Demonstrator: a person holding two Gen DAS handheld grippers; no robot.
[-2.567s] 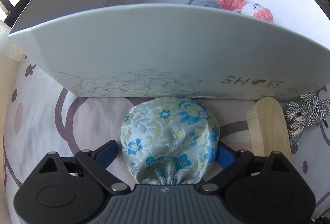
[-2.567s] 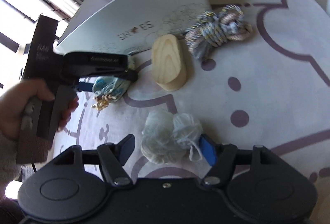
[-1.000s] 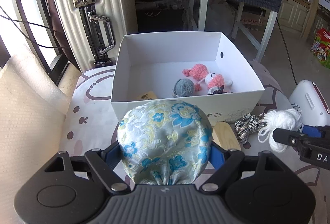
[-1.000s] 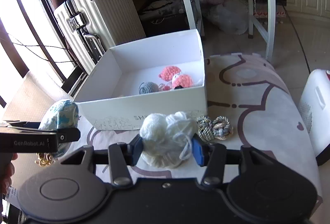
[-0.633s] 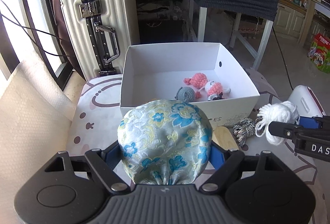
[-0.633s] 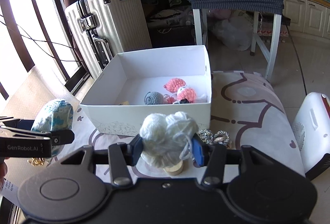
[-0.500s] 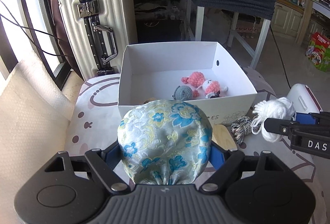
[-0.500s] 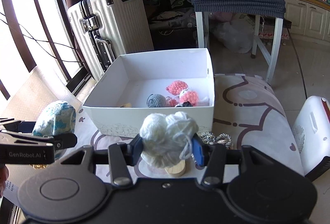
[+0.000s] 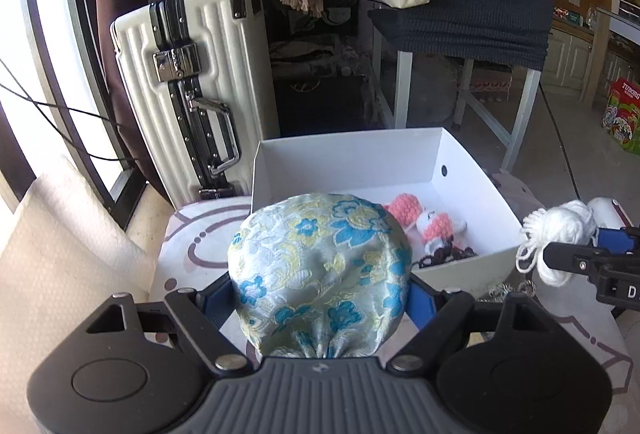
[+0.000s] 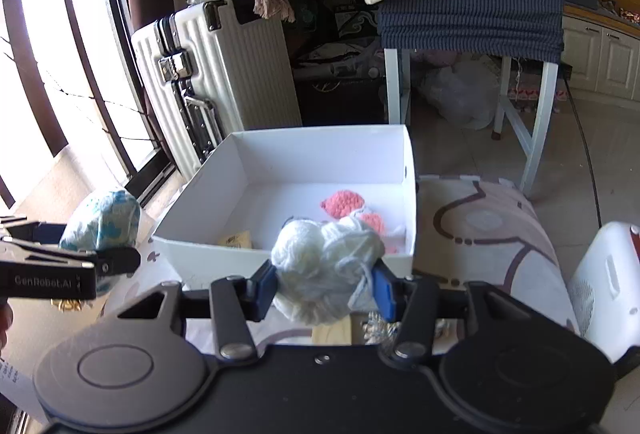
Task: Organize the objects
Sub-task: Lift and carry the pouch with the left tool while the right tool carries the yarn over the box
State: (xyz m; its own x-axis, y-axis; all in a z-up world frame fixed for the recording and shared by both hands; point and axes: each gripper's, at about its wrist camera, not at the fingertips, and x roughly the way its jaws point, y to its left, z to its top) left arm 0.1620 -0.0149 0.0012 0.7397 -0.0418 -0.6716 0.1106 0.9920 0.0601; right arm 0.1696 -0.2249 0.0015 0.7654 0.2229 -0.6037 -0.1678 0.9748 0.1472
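Note:
My left gripper (image 9: 320,292) is shut on a round floral silk pouch (image 9: 320,266) in pale blue and yellow, held in the air in front of the white shoe box (image 9: 348,154). My right gripper (image 10: 324,288) is shut on a ball of white yarn (image 10: 326,266), just above the box's near wall (image 10: 208,260). Pink crochet toys (image 10: 342,204) lie inside the box on the right, with a yellow packet (image 10: 236,240) at the front. The right wrist view shows the pouch (image 10: 102,220) left of the box. The left wrist view shows the yarn (image 9: 560,230) on the right.
A white ribbed suitcase (image 9: 188,94) stands behind the box on the left. Bubble wrap (image 9: 60,254) covers the left side. Below my right gripper lie a wooden piece (image 10: 332,332) and a rope bundle (image 10: 378,326). A white appliance (image 10: 604,282) sits at the right edge.
Both grippers have risen with their loads and moved closer to the box. The box sits lower in both views, and the yarn now overlaps its near wall.

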